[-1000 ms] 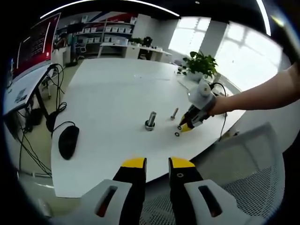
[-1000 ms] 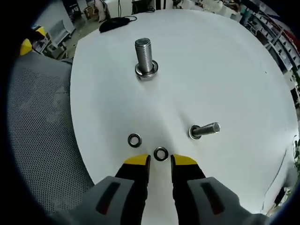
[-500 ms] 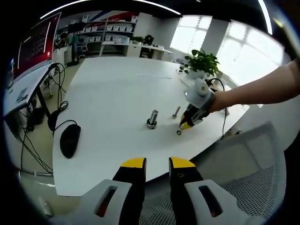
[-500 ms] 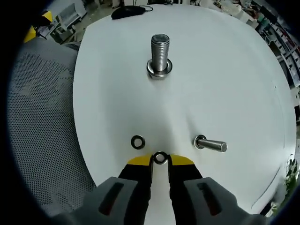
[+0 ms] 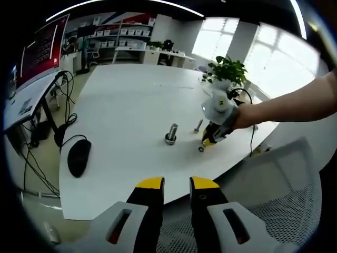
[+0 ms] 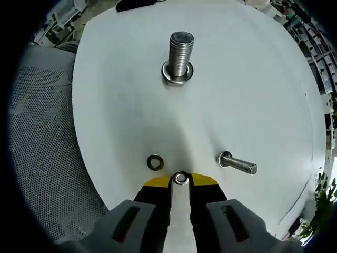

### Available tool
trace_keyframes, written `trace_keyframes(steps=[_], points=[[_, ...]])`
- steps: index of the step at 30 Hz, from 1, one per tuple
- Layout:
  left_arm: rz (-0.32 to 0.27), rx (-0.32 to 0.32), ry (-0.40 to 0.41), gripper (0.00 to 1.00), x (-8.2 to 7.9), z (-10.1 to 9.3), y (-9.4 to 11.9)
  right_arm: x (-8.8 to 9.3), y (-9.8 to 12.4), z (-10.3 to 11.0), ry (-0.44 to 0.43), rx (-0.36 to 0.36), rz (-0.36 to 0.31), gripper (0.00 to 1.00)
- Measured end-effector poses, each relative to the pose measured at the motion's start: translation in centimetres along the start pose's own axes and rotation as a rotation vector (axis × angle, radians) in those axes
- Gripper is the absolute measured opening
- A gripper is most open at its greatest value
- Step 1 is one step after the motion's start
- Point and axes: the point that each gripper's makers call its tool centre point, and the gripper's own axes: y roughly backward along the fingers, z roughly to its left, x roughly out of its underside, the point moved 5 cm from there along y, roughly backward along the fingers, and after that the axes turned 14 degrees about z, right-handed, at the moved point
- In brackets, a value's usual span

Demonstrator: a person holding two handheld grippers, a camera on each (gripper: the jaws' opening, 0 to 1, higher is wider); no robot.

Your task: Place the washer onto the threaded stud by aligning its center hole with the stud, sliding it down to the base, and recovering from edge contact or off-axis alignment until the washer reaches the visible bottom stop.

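The right gripper (image 6: 180, 182) pinches a washer (image 6: 180, 178) in its jaws on the bench (image 6: 253, 95), and next must lift it over the upright stud (image 6: 179, 55); the left gripper (image 5: 176, 184) waits with jaws a little apart.

black mouse (image 5: 77, 158), potted plant (image 5: 227, 72), mesh chair (image 6: 37, 147).

white table (image 6: 253, 95), silver stud (image 6: 179, 57), black mouse (image 5: 77, 157)

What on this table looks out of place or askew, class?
One bolt lies tipped on its side on the table, while the threaded stud stands upright on its head. A spare washer lies loose beside the right gripper, whose tips flank another washer. Nothing looks spilled or damaged.
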Motion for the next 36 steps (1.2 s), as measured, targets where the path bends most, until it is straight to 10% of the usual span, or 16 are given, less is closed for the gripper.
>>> trace_keyframes(steps=[5,36], points=[[0.004,0.000,0.001,0.17,0.0,0.0,-0.1,0.8,0.0,-0.3,-0.093,-0.032,-0.104,0.14],[0.006,0.010,-0.004,0.17,0.0,-0.1,-0.1,0.2,3.9,-3.2,-0.156,0.014,-0.232,0.14]])
